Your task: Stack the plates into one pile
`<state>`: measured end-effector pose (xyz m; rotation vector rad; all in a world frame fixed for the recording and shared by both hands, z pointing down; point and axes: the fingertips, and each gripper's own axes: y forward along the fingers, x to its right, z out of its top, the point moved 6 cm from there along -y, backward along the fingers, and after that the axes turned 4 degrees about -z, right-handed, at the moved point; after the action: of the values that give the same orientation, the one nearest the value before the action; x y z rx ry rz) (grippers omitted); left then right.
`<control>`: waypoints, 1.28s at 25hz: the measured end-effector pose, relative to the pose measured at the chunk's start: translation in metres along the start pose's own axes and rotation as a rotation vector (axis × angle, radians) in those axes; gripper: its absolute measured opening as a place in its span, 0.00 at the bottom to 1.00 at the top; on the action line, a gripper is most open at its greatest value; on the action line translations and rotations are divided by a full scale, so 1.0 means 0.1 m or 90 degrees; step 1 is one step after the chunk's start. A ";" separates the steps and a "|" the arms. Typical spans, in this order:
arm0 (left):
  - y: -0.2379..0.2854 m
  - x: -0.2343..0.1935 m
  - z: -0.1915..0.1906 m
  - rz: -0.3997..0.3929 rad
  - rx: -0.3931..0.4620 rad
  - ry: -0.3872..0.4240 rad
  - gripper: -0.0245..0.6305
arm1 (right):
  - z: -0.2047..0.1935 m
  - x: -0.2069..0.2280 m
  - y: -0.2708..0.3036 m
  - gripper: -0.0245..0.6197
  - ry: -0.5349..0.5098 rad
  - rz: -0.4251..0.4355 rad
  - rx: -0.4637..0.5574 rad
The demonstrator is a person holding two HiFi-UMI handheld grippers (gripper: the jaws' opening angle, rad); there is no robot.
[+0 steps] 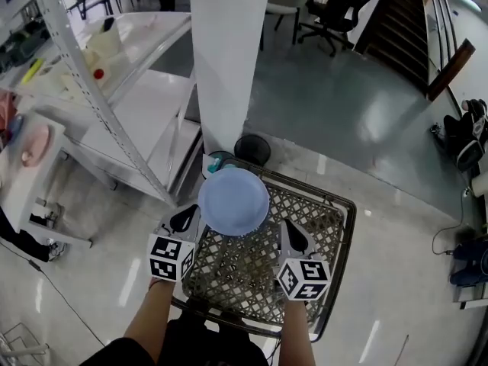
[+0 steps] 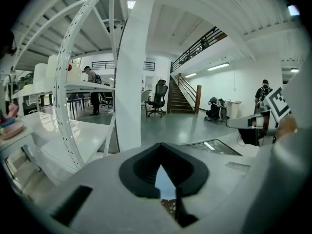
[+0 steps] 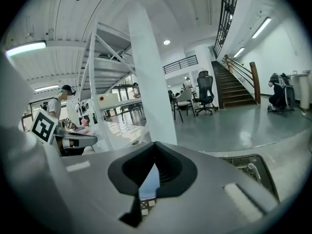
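Note:
A light blue plate point(image 1: 233, 201) hangs above the black wire-mesh table point(image 1: 324, 219). My left gripper point(image 1: 189, 218) is shut on its left rim and my right gripper point(image 1: 290, 235) on its right rim. In the left gripper view a sliver of the blue plate point(image 2: 165, 185) shows in the narrow gap between the jaws. The right gripper view shows the same blue sliver point(image 3: 147, 183) between its jaws. Beyond the held plate, a teal dish point(image 1: 216, 160) and a dark round dish point(image 1: 252, 149) sit at the table's far edge, partly hidden by the plate.
A wide white pillar point(image 1: 221, 59) rises just behind the table. A white perforated shelving rack point(image 1: 114, 120) stands to the left. Office chairs point(image 1: 335, 10) and a staircase point(image 1: 404, 21) are far back across the grey floor.

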<state>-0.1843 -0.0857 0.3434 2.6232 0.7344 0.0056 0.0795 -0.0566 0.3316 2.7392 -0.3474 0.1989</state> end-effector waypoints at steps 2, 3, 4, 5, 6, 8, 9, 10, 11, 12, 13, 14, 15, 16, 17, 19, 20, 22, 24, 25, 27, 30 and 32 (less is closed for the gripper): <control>-0.06 0.04 0.03 -0.001 0.006 0.002 0.04 | 0.05 -0.04 -0.08 0.05 -0.004 0.002 0.009; -0.10 0.06 0.05 -0.002 0.010 0.003 0.04 | 0.08 -0.05 -0.12 0.05 -0.006 0.004 0.015; -0.13 0.08 0.08 -0.002 0.015 0.004 0.04 | 0.10 -0.06 -0.16 0.05 -0.007 0.005 0.021; -0.16 0.11 0.10 -0.003 0.020 0.007 0.04 | 0.13 -0.06 -0.20 0.05 -0.007 0.005 0.026; -0.19 0.14 0.14 -0.004 0.024 0.011 0.04 | 0.15 -0.06 -0.24 0.05 -0.006 0.005 0.030; -0.26 0.19 0.20 -0.004 0.030 0.020 0.04 | 0.20 -0.05 -0.31 0.05 -0.004 0.004 0.037; -0.29 0.22 0.23 -0.004 0.033 0.024 0.04 | 0.23 -0.05 -0.34 0.05 -0.003 0.003 0.040; -0.32 0.25 0.26 -0.004 0.036 0.028 0.04 | 0.26 -0.05 -0.38 0.05 -0.003 0.003 0.043; -0.35 0.27 0.28 -0.005 0.040 0.029 0.04 | 0.28 -0.06 -0.42 0.05 -0.004 0.005 0.047; -0.38 0.29 0.31 -0.005 0.044 0.030 0.04 | 0.30 -0.06 -0.45 0.05 -0.004 0.007 0.051; -0.40 0.31 0.33 -0.004 0.048 0.031 0.04 | 0.31 -0.07 -0.47 0.05 -0.005 0.009 0.054; -0.43 0.32 0.35 -0.003 0.053 0.032 0.04 | 0.32 -0.09 -0.50 0.05 -0.005 0.012 0.057; -0.46 0.32 0.36 -0.002 0.058 0.033 0.04 | 0.34 -0.11 -0.52 0.05 -0.006 0.014 0.060; -0.50 0.33 0.38 -0.001 0.061 0.033 0.04 | 0.35 -0.13 -0.56 0.05 -0.008 0.016 0.063; -0.53 0.34 0.38 -0.001 0.063 0.034 0.04 | 0.36 -0.15 -0.59 0.05 -0.009 0.018 0.066; -0.60 0.37 0.36 -0.002 0.064 0.034 0.04 | 0.38 -0.17 -0.69 0.05 -0.008 0.020 0.076; -0.63 0.39 0.36 -0.003 0.065 0.031 0.04 | 0.39 -0.17 -0.74 0.05 -0.006 0.021 0.082; -0.70 0.45 0.37 -0.007 0.070 0.029 0.04 | 0.41 -0.18 -0.81 0.05 -0.004 0.022 0.090; -0.76 0.52 0.40 -0.011 0.077 0.034 0.04 | 0.43 -0.19 -0.87 0.05 -0.009 0.026 0.093; -0.78 0.56 0.43 -0.013 0.081 0.036 0.04 | 0.45 -0.19 -0.89 0.05 -0.013 0.029 0.094; -0.81 0.64 0.47 -0.021 0.092 0.040 0.04 | 0.47 -0.17 -0.95 0.05 -0.016 0.032 0.100; -0.86 0.75 0.47 -0.032 0.102 0.038 0.04 | 0.50 -0.14 -1.07 0.05 -0.009 0.034 0.111; -0.88 0.78 0.48 -0.027 0.108 0.039 0.04 | 0.52 -0.12 -1.13 0.05 -0.013 0.035 0.117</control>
<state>-0.1557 0.0026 0.2572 2.7774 0.8454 0.0122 0.1024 0.0277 0.2428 2.9162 -0.4308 0.2281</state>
